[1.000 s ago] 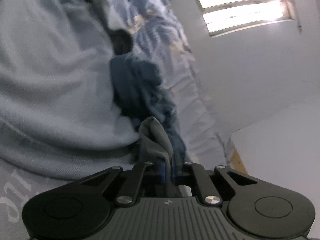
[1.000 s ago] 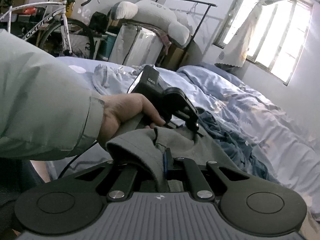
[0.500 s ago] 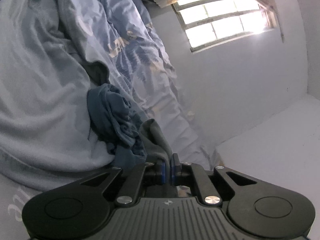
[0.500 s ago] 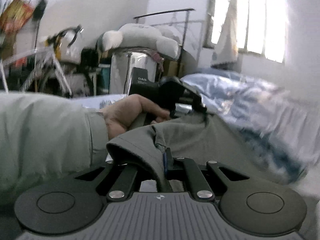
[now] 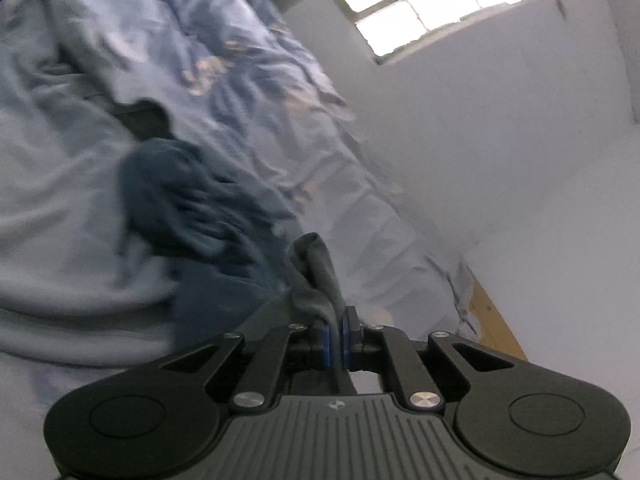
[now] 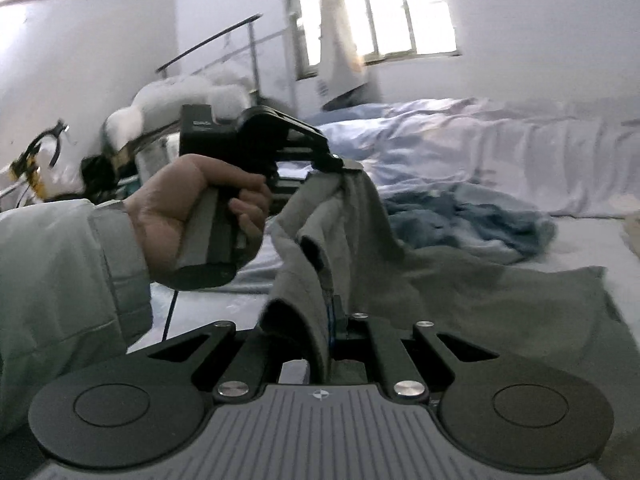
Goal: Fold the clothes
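Lifting the grey garment (image 6: 460, 280) off the bed (image 6: 592, 232), one edge in each gripper.
Left gripper (image 5: 335, 322) and right gripper (image 6: 332, 312) are both clamped on its cloth; next I'd spread it flat.

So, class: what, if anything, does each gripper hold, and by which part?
Both hold the grey garment. The left gripper and the right gripper each pinch a bunched bit of its raised edge; the rest trails onto the bed.
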A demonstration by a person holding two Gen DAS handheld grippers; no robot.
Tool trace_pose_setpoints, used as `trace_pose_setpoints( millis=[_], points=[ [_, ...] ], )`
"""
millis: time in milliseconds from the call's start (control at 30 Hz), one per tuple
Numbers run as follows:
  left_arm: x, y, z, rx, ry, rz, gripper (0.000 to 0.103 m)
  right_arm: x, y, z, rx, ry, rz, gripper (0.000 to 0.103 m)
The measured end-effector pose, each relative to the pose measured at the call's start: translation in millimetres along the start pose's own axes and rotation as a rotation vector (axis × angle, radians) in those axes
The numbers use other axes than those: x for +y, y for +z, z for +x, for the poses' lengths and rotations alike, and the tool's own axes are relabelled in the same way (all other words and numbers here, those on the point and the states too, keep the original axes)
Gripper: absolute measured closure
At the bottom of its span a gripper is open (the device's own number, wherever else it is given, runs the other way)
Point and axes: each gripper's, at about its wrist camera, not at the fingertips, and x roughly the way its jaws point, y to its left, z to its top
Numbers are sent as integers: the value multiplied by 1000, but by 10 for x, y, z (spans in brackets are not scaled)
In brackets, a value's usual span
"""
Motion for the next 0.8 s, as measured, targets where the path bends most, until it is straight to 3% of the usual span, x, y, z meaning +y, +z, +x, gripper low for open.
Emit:
trace_pose_setpoints(
  millis=[400, 600, 800],
  points=[
    [-982, -748, 1102, 156, 78, 150, 100, -1064, -171, -614, -62, -127, 215, 99],
    [-1147, -1237, 1699, 259, 182, 243, 100, -1617, -449, -766, -38, -196, 370, 99],
    [-1248, -1607, 2071, 283, 261, 322, 100, -1981, -644, -812, -7, -219, 461, 99]
  ],
)
